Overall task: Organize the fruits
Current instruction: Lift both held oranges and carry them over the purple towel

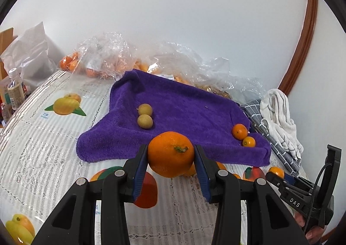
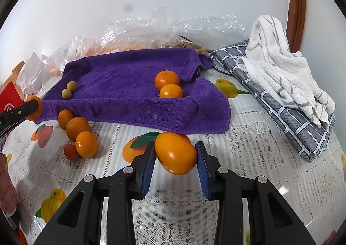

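Observation:
My left gripper [image 1: 170,156] is shut on an orange with a green stem [image 1: 170,154], held above the table just before the purple towel [image 1: 183,110]. My right gripper [image 2: 175,154] is shut on a smooth oval kumquat [image 2: 176,153], in front of the towel's near edge [image 2: 134,102]. On the towel lie two tan longans [image 1: 145,116] at the left and two small oranges [image 2: 168,84] at the right. Three loose oranges [image 2: 77,130] and a small red fruit [image 2: 70,151] lie on the tablecloth at the towel's front left corner.
Clear plastic bags of fruit [image 1: 112,58] line the wall behind the towel. A grey checked cloth with a white towel [image 2: 281,71] on it lies to the right. Bottles [image 1: 15,89] stand at the table's left edge. The tablecloth [image 2: 248,169] has printed fruit pictures.

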### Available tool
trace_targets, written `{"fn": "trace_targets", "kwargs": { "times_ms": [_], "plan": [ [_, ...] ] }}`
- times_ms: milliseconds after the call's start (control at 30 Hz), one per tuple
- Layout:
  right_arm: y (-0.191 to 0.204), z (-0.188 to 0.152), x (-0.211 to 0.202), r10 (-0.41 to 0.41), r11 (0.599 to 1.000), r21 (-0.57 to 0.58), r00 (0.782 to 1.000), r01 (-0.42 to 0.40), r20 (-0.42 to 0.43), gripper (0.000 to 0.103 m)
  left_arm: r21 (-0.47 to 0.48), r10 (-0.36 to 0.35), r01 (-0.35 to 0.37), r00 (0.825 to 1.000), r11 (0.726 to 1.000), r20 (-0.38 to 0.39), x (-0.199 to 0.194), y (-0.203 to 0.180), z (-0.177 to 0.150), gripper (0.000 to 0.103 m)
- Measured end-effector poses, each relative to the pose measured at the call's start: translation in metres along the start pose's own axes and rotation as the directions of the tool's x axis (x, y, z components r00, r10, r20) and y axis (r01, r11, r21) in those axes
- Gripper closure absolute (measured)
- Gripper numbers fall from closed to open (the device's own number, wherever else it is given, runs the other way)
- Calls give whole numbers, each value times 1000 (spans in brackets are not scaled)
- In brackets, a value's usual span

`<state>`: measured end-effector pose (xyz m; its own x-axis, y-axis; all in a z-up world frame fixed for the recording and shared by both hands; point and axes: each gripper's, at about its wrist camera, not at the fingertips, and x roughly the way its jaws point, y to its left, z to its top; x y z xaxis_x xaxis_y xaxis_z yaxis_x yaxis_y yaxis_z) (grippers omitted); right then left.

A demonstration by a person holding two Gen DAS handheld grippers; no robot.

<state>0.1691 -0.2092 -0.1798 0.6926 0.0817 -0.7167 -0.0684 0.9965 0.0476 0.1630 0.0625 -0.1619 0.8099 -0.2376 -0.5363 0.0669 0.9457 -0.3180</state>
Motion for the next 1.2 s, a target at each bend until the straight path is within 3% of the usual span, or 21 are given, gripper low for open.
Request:
{"fn": "trace_targets", "kwargs": {
  "times_ms": [933,1200],
  "plan": [
    [-8,1,-11,38,998,57,998,-41,57,66,-106,50,-42,996,993,73,-8,25,8,63],
    [-17,18,-19,32,997,75,998,-36,57,66,-111,67,-59,995,992,72,-9,28,13,63]
  ]
}}
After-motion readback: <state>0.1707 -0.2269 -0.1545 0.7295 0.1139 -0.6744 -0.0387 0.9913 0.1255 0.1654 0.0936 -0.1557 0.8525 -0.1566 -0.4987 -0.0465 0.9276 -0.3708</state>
